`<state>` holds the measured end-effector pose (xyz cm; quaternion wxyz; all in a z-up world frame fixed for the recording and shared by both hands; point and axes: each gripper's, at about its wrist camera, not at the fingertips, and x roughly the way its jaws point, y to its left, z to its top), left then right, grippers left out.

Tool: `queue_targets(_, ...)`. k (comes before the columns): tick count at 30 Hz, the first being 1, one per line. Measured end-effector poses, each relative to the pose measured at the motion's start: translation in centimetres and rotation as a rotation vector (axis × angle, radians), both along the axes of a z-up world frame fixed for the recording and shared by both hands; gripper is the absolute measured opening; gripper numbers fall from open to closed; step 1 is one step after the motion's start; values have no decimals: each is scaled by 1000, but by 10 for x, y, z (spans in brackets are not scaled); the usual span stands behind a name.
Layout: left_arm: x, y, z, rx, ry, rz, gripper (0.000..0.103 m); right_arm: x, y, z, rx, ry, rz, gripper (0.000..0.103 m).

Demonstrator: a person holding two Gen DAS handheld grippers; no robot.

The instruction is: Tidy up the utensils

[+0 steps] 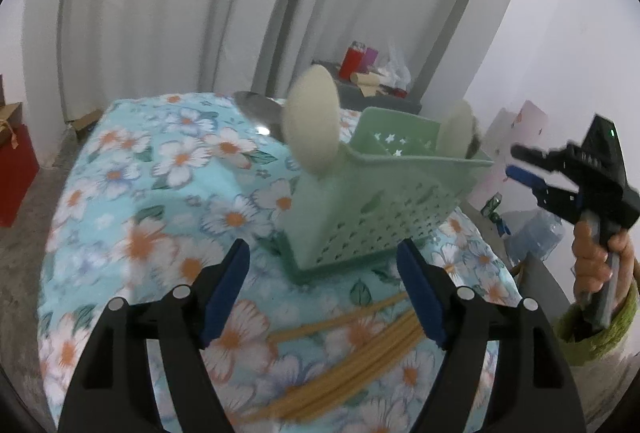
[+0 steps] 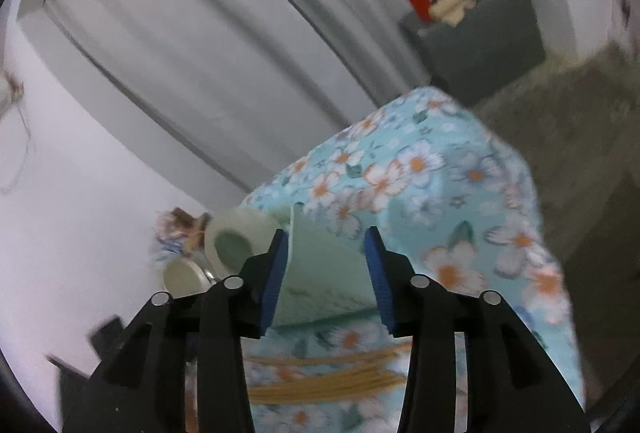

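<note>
A pale green perforated utensil caddy (image 1: 372, 201) stands on the floral tablecloth (image 1: 160, 193). Two cream spoon bowls (image 1: 312, 121) stick up out of it. Several wooden chopsticks (image 1: 360, 349) lie loose on the cloth in front of the caddy. My left gripper (image 1: 324, 297) is open and empty, above the chopsticks and just short of the caddy. My right gripper (image 2: 326, 273) is open and empty; in the left wrist view it is held in the air off the table's right side (image 1: 532, 169). The caddy (image 2: 324, 273), the spoons (image 2: 236, 237) and the chopsticks (image 2: 340, 373) also show in the right wrist view.
A steel ladle or plate (image 1: 260, 109) lies behind the caddy. A grey cabinet (image 1: 360, 89) with a red bottle (image 1: 352, 63) stands behind the table. A red box (image 1: 16, 173) sits on the floor at left. The table edge (image 2: 536, 217) drops to the floor.
</note>
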<state>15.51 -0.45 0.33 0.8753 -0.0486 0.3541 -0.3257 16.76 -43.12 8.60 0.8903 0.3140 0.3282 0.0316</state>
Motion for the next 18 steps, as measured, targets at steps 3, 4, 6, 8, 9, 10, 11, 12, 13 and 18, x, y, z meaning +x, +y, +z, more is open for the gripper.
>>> queue_targets(3,-17,20,0,-17,-13,29,74,-25,26,-8,-154,10,-1,42)
queue_targets(4,-21,25,0,-19,-12,32,74,-33,39,-13,-209,18,9,43)
queue_targets(6,-32,34,-4,-8,-16,43,74,-46,62,-24,-287,35,48,46)
queue_targets(8,-44,38,-7,8,-25,47,74,-58,90,-42,-369,62,103,48)
queue_targets(9,-52,40,-9,23,-33,51,74,-63,101,-50,-409,78,121,48)
queue_targets(10,-58,42,-12,30,-38,49,74,-68,113,-60,-448,101,141,48)
queue_targets(11,-65,43,-14,37,-41,48,74,-73,123,-70,-474,119,169,48)
queue_targets(12,-72,44,-17,44,-41,48,74,-78,132,-77,-492,131,187,48)
queue_targets(13,-78,44,-20,47,-38,46,74,-83,138,-84,-508,140,197,48)
queue_targets(18,-95,40,-42,25,38,32,74,-100,162,-111,-629,187,242,50)
